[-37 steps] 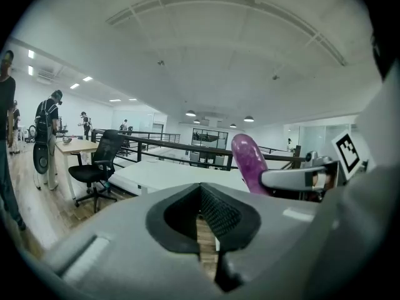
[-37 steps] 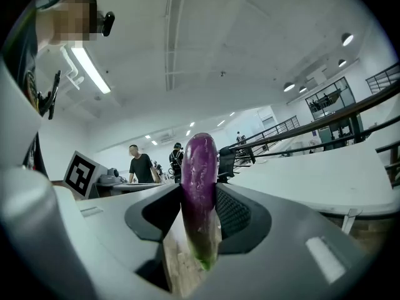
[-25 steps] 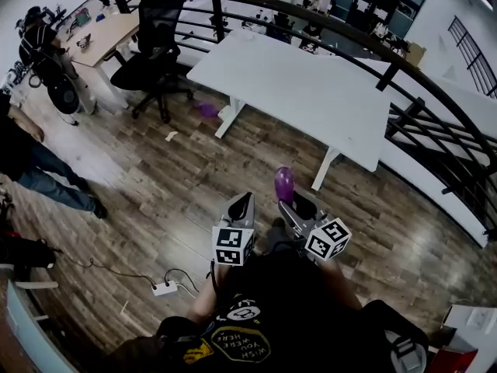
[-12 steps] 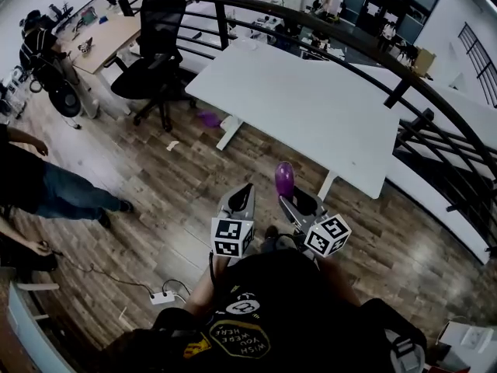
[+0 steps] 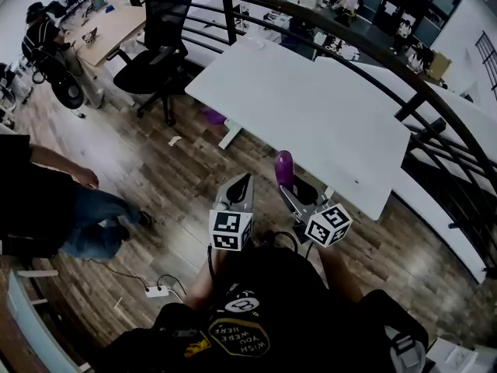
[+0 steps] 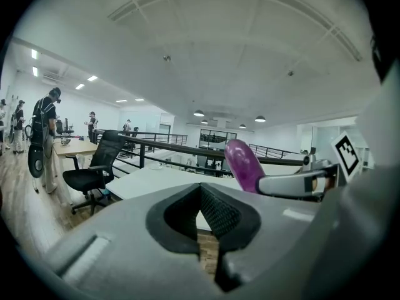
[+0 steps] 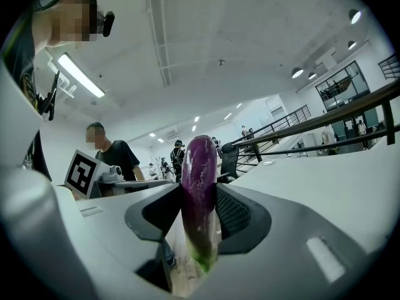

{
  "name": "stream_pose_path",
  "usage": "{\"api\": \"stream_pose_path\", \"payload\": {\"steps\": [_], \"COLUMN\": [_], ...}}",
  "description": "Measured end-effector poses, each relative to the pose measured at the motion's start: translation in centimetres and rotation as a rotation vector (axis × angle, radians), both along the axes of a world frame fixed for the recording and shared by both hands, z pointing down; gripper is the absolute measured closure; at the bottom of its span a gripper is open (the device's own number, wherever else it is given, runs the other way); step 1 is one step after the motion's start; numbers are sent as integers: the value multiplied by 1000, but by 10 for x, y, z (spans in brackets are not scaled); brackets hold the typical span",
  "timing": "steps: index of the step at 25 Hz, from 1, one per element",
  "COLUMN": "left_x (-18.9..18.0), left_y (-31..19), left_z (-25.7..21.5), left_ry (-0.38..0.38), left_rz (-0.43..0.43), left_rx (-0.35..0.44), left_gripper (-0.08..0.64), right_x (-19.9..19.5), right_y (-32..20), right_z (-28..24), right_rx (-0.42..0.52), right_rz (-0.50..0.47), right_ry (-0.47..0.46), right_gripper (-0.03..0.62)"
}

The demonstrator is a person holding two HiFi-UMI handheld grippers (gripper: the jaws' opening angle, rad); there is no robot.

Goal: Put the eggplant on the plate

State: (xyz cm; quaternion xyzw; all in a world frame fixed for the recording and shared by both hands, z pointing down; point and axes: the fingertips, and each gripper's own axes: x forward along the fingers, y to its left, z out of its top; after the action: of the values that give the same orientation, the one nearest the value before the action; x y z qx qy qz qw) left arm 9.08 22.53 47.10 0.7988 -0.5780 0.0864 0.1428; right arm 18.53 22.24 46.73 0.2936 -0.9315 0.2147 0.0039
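Observation:
My right gripper (image 5: 289, 185) is shut on a purple eggplant (image 5: 284, 168), which stands upright between the pads (image 7: 231, 212) with its green stem end down. In the right gripper view the eggplant (image 7: 199, 199) fills the gap between the jaws. My left gripper (image 5: 242, 181) hangs beside it on the left, shut and empty, and its view shows the closed jaws (image 6: 200, 189) with the eggplant (image 6: 244, 164) off to the right. Ahead stands a white table (image 5: 311, 107). A small white plate (image 5: 250, 43) lies at its far end, also in the left gripper view (image 6: 155, 166).
A black office chair (image 5: 151, 61) stands left of the table, and a dark railing (image 5: 404, 68) curves behind it. A person (image 5: 46, 208) walks on the wood floor at left. A power strip (image 5: 158, 291) with a cable lies near my feet. Something purple (image 5: 211, 116) lies under the table.
Both grippers have moved toward the white table with the eggplant still gripped, so the table edge is closer. The person at left has walked nearer.

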Motion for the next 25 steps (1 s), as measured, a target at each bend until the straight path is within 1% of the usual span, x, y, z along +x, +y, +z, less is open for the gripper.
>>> {"api": "stream_pose_path", "payload": {"steps": [4, 9, 13, 19, 25], "left_x": [-3, -26, -59, -104, -135], "left_y": [-9, -57, -100, -163, -200], "left_z": [8, 18, 19, 7, 21], "left_ry": [4, 4, 1, 9, 53], "left_rz": [-3, 5, 17, 51, 78], "left_rx": [-24, -32, -34, 8, -25], "left_gripper": [555, 555, 555, 555, 555], "right_x": [-5, -29, -62, -106, -149], "right_y": [-10, -56, -96, -157, -191], "right_z": [5, 15, 16, 6, 0], "right_rx": [-24, -39, -35, 2, 0], "right_rz": [-2, 12, 20, 52, 62], "right_ry": [-7, 0, 8, 22, 10], "right_gripper": [416, 416, 416, 416, 416]}}
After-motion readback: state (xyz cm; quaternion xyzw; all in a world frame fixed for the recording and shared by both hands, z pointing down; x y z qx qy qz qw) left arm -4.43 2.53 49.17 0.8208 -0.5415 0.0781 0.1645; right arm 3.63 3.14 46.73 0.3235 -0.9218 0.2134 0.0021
